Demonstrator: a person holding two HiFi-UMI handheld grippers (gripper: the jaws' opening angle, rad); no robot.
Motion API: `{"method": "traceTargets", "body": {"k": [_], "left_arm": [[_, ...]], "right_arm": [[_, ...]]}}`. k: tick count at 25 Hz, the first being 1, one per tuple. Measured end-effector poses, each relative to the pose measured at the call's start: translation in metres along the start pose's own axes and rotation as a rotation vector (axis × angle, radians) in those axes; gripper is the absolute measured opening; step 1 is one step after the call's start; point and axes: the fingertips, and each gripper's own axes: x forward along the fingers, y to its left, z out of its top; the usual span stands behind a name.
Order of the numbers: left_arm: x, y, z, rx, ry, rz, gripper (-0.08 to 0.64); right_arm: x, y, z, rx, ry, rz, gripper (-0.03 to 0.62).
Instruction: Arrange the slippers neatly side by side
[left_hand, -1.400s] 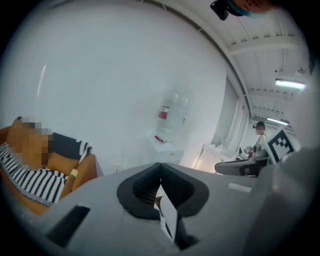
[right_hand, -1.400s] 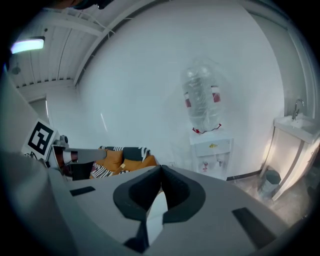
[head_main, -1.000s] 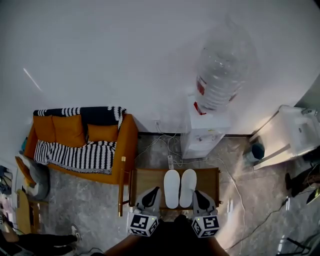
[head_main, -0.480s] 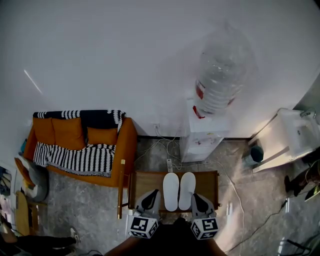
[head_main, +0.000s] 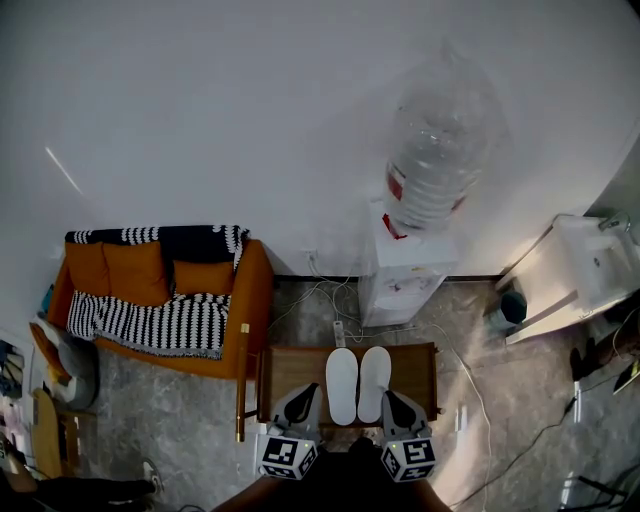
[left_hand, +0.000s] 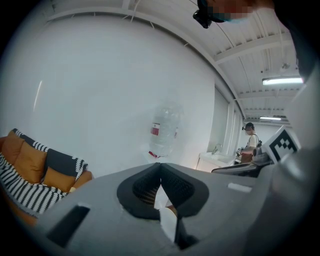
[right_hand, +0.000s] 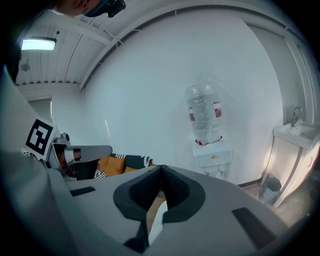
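Two white slippers, the left one (head_main: 342, 385) and the right one (head_main: 375, 381), lie side by side, touching, toes away from me, on a low wooden table (head_main: 291, 364). My left gripper (head_main: 307, 391) hovers at the near left of the pair, shut with nothing in it. At the near right, my right gripper (head_main: 389, 396) is also shut and empty. In the left gripper view the left gripper's (left_hand: 160, 175) jaws meet, with a strip of white slipper (left_hand: 161, 201) showing below them. The right gripper view shows the same: the right gripper (right_hand: 161, 178) closed over a slipper (right_hand: 158, 221).
An orange sofa (head_main: 160, 290) with a striped blanket stands left of the table. Behind the table is a water dispenser (head_main: 408, 272) with a large bottle. Cables (head_main: 330, 292) trail on the floor. A sink counter (head_main: 580, 268) is at the right. A person (left_hand: 249, 143) stands far off.
The head view has drifted slightly. Both grippers and the slippers stay where they were.
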Motion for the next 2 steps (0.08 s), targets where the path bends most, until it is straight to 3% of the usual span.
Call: {"method": "traceTargets", "body": {"k": [2], "left_arm": [[-0.0018,-0.0009,-0.0005,-0.002,0.002,-0.001,0.017]], "right_arm": [[-0.0022,0.0012,-0.0012,0.001,0.003,0.000,0.011]]}}
